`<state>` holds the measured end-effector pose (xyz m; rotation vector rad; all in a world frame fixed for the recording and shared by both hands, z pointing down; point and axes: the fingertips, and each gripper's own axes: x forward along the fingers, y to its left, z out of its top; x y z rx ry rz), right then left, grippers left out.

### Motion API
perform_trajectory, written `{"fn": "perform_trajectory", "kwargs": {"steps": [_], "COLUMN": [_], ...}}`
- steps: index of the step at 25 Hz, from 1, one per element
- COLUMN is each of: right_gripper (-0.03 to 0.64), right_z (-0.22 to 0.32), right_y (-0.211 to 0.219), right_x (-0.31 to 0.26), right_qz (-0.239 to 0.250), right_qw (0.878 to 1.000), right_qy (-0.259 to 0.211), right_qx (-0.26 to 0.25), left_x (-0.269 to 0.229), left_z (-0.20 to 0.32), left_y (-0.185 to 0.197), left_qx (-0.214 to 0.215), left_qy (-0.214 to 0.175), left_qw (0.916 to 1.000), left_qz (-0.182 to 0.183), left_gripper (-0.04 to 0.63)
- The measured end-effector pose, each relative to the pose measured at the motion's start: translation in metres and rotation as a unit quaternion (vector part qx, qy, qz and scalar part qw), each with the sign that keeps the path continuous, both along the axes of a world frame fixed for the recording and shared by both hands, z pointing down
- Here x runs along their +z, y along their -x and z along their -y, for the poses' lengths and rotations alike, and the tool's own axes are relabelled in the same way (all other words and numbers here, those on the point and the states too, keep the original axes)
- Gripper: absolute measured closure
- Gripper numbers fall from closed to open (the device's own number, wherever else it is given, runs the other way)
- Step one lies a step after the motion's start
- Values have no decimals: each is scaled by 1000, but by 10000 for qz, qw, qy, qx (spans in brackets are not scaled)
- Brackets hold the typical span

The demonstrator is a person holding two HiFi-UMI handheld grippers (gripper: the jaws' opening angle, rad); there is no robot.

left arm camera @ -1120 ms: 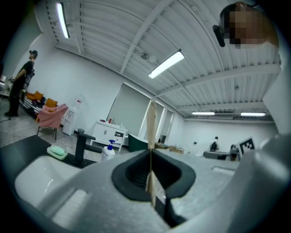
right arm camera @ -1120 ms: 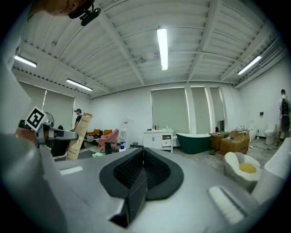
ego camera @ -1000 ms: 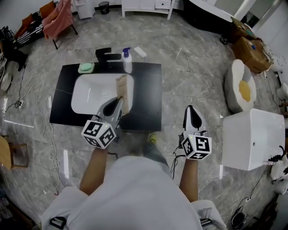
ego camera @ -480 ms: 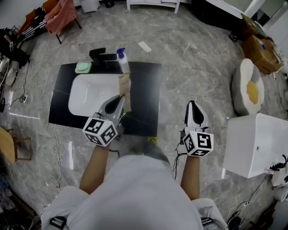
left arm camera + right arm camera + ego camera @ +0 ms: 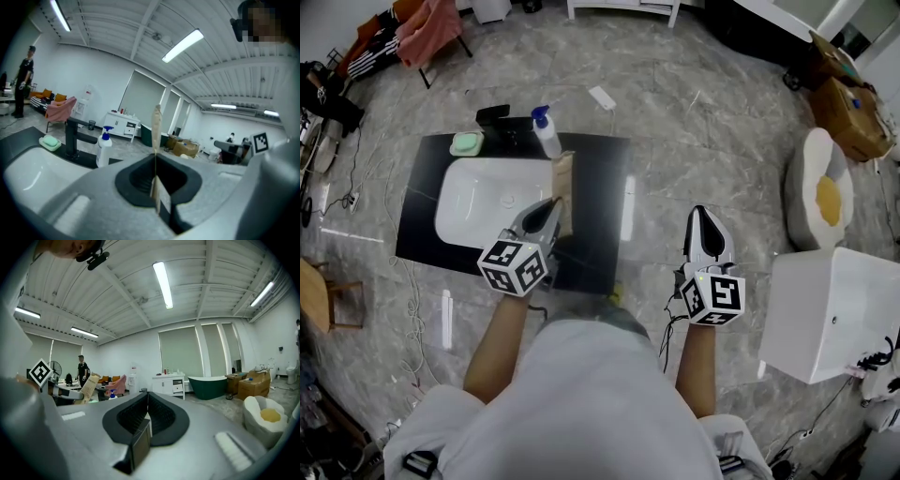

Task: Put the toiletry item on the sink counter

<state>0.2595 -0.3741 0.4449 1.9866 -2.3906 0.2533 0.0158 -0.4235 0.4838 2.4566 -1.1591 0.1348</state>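
A flat tan paper packet [image 5: 563, 187] stands upright in my left gripper [image 5: 553, 206], which is shut on its lower edge. It hangs above the black sink counter [image 5: 602, 211], just right of the white basin [image 5: 483, 202]. In the left gripper view the packet [image 5: 156, 126] shows edge-on between the jaws of the left gripper [image 5: 155, 164]. My right gripper [image 5: 701, 216] is off the counter's right side, over the floor. Its jaws are shut with nothing between them in the right gripper view [image 5: 146, 404].
At the counter's back stand a black faucet [image 5: 502, 117], a white pump bottle [image 5: 547, 136] and a green soap [image 5: 467, 142]. A white box [image 5: 830, 300] and an egg-shaped cushion [image 5: 818, 187] sit at the right. Cables lie on the floor at the left. A person [image 5: 22, 79] stands far off.
The head view has shifted a little. The left gripper and packet have moved slightly right, from over the basin's right rim to the counter beside it. The right gripper stays shut.
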Motion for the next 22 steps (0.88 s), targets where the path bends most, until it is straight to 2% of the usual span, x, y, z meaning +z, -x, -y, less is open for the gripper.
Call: {"fn": "perform_trajectory", "kwargs": {"steps": [9,22], "right_gripper": [613,614], "right_z": [23,51], "right_y": [-14,-24], "right_x": [1,22], "right_qz": [-39,-56], "right_qw": [9998,9995], "right_qy": [-126,82], "right_qx": [-174,-307], "left_x": [37,124], "left_z": [15,33], "left_y": [-20,-38], "left_qx": [-105,-58], "left_qy": [300,1295], "left_qw": [9993,9900], "left_qz": [212,556], "left_gripper": [591,591]}}
